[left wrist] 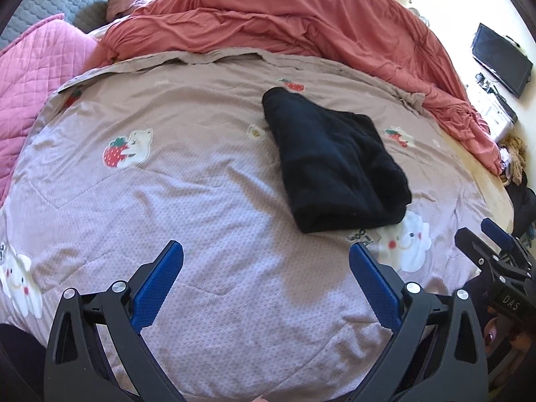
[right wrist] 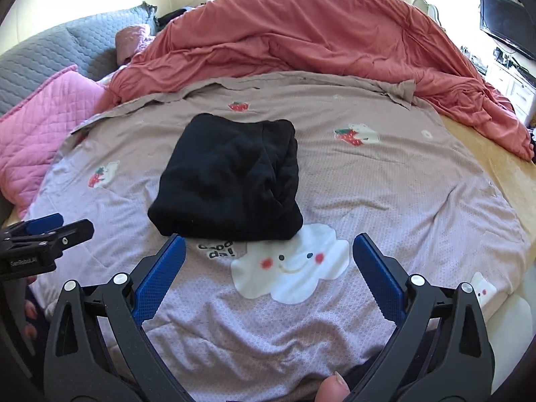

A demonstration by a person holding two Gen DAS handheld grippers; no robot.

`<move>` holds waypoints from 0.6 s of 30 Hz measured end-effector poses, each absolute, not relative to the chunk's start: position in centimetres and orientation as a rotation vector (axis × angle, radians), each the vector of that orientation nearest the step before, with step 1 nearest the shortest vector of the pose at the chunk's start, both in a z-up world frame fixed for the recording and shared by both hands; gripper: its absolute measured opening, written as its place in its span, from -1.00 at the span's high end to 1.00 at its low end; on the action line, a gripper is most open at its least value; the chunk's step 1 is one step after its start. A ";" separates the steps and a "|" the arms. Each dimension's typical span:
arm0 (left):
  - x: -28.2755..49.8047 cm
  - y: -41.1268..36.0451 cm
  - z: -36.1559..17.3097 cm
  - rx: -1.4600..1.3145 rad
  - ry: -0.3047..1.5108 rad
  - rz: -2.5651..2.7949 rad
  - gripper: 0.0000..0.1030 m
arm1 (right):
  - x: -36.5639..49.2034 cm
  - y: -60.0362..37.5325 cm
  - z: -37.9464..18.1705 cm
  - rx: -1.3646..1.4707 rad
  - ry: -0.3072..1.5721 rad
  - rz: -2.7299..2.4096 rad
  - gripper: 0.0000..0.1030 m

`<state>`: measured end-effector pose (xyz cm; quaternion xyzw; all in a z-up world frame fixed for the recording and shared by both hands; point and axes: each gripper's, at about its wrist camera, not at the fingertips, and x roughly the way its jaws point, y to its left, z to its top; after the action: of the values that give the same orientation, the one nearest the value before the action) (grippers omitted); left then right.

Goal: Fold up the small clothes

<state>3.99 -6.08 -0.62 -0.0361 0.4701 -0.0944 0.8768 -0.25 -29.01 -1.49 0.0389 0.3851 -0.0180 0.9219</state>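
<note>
A black garment (left wrist: 335,164) lies folded into a compact bundle on the mauve printed bedsheet (left wrist: 201,201). My left gripper (left wrist: 266,254) hovers open over bare sheet, short of the bundle and to its left, with nothing between its blue pads (left wrist: 157,288). In the right wrist view the same garment (right wrist: 231,177) sits just beyond my right gripper (right wrist: 268,248), which is open and empty; its left fingertip nearly reaches the bundle's near edge. The right gripper (left wrist: 495,244) also shows at the left view's right edge, and the left gripper (right wrist: 50,231) at the right view's left edge.
A rumpled coral duvet (right wrist: 335,33) is heaped across the far side of the bed. Pink quilted pillows (right wrist: 40,124) and a grey headboard (right wrist: 67,47) lie to the left. A wooden bed edge (right wrist: 502,167) and a dark monitor (right wrist: 506,23) are on the right. A thumb (right wrist: 331,388) shows at the bottom.
</note>
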 end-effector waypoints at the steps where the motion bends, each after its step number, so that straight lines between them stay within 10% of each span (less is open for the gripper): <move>1: 4.0 -6.1 -0.7 -0.073 0.984 -0.195 -0.92 | -0.2 -29.2 -1.6 0.090 0.795 -0.040 -0.82; 18: 4.1 -6.3 -0.8 -0.071 0.995 -0.182 -0.92 | 0.0 -29.1 -1.9 0.081 0.802 -0.045 -0.82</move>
<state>4.10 -6.27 -0.82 -0.0338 0.4763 -0.0872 0.8743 -0.03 -29.13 -1.86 0.0393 0.3904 -0.0220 0.9195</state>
